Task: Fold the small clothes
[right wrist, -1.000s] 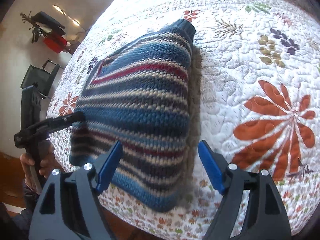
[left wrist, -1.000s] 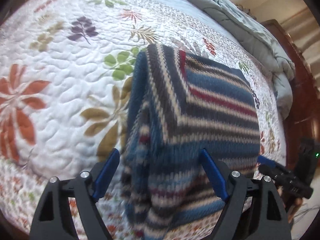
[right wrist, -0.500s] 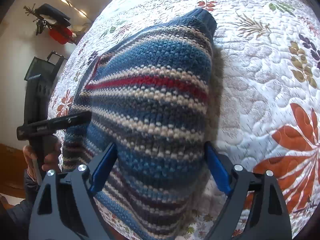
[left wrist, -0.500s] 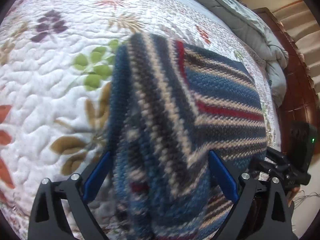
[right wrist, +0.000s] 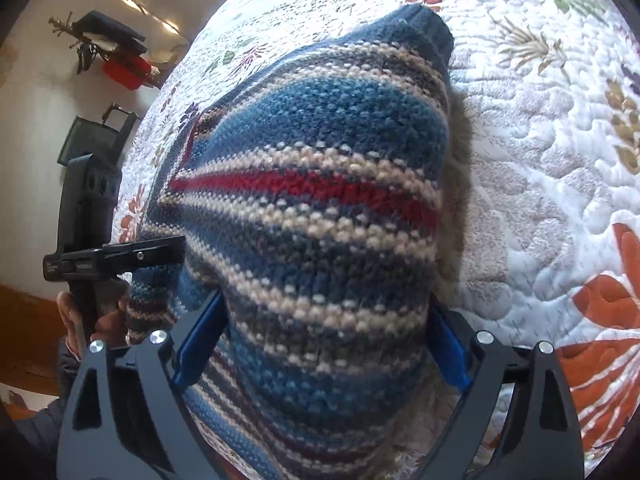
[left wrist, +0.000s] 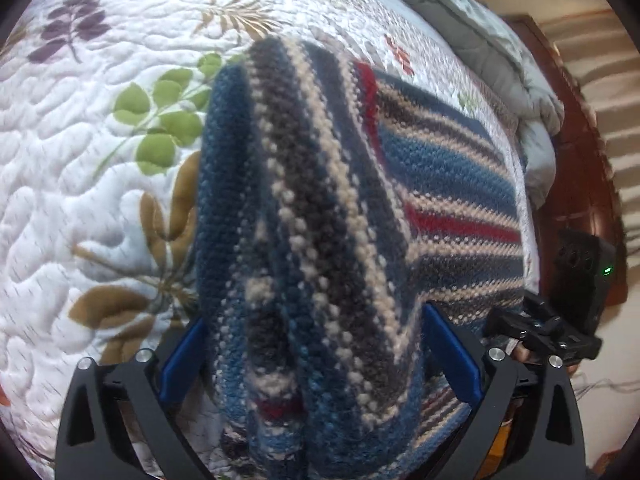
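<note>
Jaws of both the left gripper (left wrist: 316, 354) and right gripper (right wrist: 324, 344) have just been opening and stand wide, straddling the folded sweater (left wrist: 360, 208) on the quilt (left wrist: 100, 184).

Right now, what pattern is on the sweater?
The sweater has blue, cream, grey and red knit stripes, clearest in the right wrist view.

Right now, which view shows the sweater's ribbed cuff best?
The right wrist view: the plain blue ribbed cuff sits clear at the striped sweater's far end. In the left wrist view I cannot pick it out.
</note>
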Demonstrator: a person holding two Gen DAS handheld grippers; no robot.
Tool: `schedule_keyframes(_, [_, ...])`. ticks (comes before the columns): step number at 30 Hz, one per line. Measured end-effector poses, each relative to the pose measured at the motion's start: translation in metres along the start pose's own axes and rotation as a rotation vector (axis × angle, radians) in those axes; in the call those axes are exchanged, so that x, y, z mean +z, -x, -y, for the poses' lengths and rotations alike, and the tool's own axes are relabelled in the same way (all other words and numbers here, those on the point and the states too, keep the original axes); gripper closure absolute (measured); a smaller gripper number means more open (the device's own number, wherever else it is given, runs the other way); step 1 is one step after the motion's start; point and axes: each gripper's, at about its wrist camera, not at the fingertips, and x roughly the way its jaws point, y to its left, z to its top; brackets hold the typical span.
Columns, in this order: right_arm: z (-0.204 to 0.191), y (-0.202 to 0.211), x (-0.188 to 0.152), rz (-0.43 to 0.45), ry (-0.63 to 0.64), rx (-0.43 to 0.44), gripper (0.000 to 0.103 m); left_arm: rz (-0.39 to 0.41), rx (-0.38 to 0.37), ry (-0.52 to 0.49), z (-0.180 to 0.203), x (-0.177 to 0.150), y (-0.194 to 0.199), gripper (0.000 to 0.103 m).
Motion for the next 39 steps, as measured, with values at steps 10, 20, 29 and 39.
schedule_keyframes(10, [0.002,-0.009,0.004,0.000,-0.013,0.014,0.024,0.028,0.005,0.012,0.013,-0.002,-0.003,0.035])
schedule_keyframes(20, [-0.008,0.019,-0.004,0.057,0.025,-0.019,0.047,0.096,0.009,-0.021,0.050,-0.010,0.013,0.054])
schedule_keyframes(29, [0.015,0.085,-0.005,0.156,0.061,-0.059,0.048,0.136,-0.007,-0.124,0.121,0.002,0.009,0.054])
schedule_keyframes(39, [0.082,0.121,0.016,0.188,0.025,-0.063,0.048,0.139,-0.007,-0.187,0.175,0.033,-0.032,0.054])
